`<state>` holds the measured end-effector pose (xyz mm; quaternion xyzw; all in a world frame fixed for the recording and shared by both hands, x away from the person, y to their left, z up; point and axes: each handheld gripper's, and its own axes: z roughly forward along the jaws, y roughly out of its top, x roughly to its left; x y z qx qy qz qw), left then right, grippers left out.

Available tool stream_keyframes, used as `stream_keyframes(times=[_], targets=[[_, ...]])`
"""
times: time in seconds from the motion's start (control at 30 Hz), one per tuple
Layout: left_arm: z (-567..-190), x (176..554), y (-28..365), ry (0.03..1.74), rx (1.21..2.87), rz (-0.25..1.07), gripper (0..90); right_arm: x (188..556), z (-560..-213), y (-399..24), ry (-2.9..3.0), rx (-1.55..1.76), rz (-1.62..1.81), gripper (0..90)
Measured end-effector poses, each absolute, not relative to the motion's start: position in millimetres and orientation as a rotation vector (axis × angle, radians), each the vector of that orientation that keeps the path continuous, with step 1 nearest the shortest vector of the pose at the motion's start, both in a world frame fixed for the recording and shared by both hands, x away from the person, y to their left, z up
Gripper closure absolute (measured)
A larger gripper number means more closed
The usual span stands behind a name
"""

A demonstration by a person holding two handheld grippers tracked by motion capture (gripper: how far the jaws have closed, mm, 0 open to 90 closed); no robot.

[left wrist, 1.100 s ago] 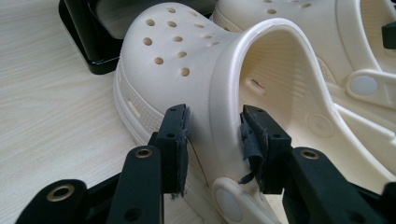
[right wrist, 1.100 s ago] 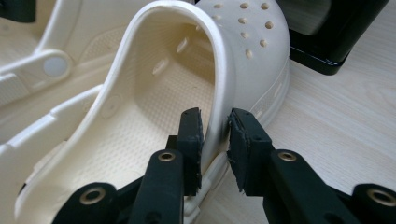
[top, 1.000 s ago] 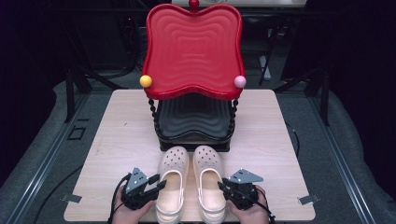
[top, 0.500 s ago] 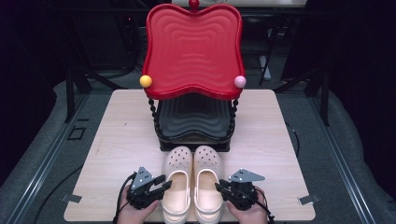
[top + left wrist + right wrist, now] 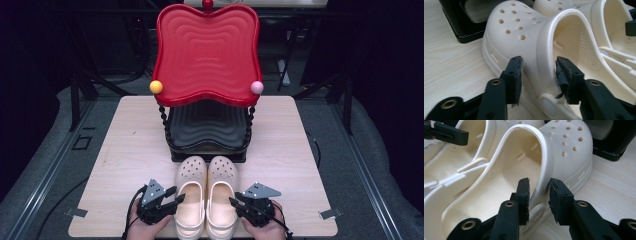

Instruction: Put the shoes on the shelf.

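the two cream clogs lay side by side at the near edge of the table (image 5: pixel 125 150), toes pointing away toward the black and red stand (image 5: pixel 207 135). the left gripper (image 5: pixel 172 196) straddled the outer wall of the left clog (image 5: pixel 190 197), the right gripper (image 5: pixel 234 201) that of the right clog (image 5: pixel 222 197). both pairs of jaws had just been opening, the walls between them with gaps at the pads, nothing clamped. each shoe's long axis ran straight ahead, crossways to its gripper.
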<state>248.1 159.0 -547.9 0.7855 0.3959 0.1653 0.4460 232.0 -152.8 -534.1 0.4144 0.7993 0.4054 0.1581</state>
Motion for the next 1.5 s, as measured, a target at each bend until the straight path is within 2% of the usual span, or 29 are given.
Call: stream_keyframes(times=[0.43,0.63,0.97,1.5], targets=[[-527.1,254.8,148.4,0.947,1.97,0.459,50.3,239.8,-515.5,-140.1,2.238,1.044,1.077,60.9],[-530.8,261.6,139.4,0.911,2.012,0.524,56.1,250.5,-514.1,-128.0,2.226,0.99,1.049,60.7],[-534.8,267.5,133.3,0.904,1.999,0.57,60.4,258.6,-524.8,-122.5,2.218,0.938,0.965,68.1],[-533.1,270.9,125.7,0.862,2.028,0.593,65.6,260.9,-525.4,-121.1,2.205,0.952,0.978,73.4]])
